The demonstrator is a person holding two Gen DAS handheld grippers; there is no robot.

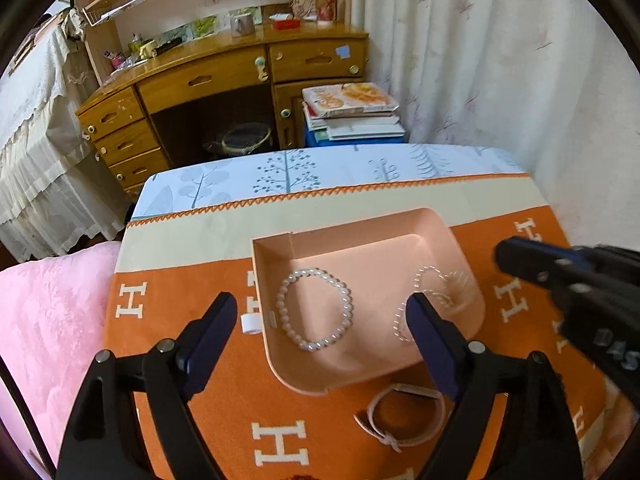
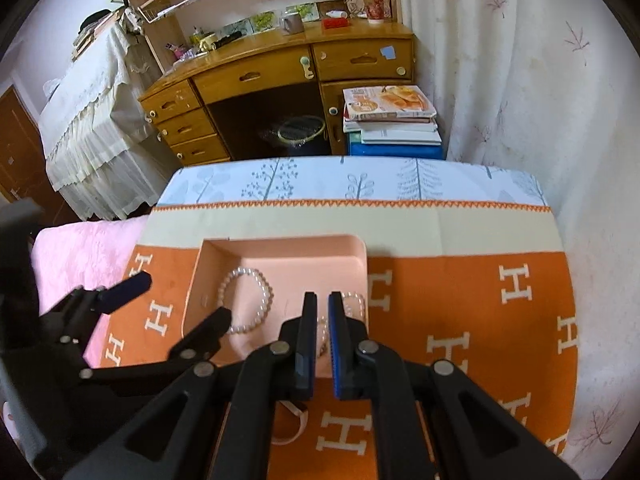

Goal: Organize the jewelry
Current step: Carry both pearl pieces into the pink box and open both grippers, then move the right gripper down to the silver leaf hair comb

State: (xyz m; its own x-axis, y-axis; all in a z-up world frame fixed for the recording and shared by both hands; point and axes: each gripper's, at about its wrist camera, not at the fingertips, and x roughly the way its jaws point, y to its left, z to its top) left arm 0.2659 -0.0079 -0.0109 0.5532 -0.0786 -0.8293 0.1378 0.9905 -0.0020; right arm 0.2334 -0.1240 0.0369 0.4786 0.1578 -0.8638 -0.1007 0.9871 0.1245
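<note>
A pink tray [image 1: 400, 236] [image 2: 280, 245] sits on the orange cloth. In it lie a pearl bracelet [image 1: 315, 308] [image 2: 247, 300] and a thin clear beaded bracelet [image 1: 436, 284] [image 2: 354, 304]. A pale pink band bracelet [image 1: 404, 416] [image 2: 294, 424] lies on the cloth in front of the tray. My left gripper [image 1: 320, 312] is open and empty, above the tray's near side. My right gripper [image 2: 322, 304] is nearly shut and empty, over the tray's right part; it also shows in the left wrist view [image 1: 520, 256].
A small white ring-like piece [image 1: 251, 323] lies on the cloth at the tray's left edge. The orange cloth [image 2: 460, 304] covers a table with a leaf-print cover. A pink blanket [image 1: 48, 320] is at left, a curtain [image 2: 520, 80] at right, a wooden desk [image 1: 224, 76] behind.
</note>
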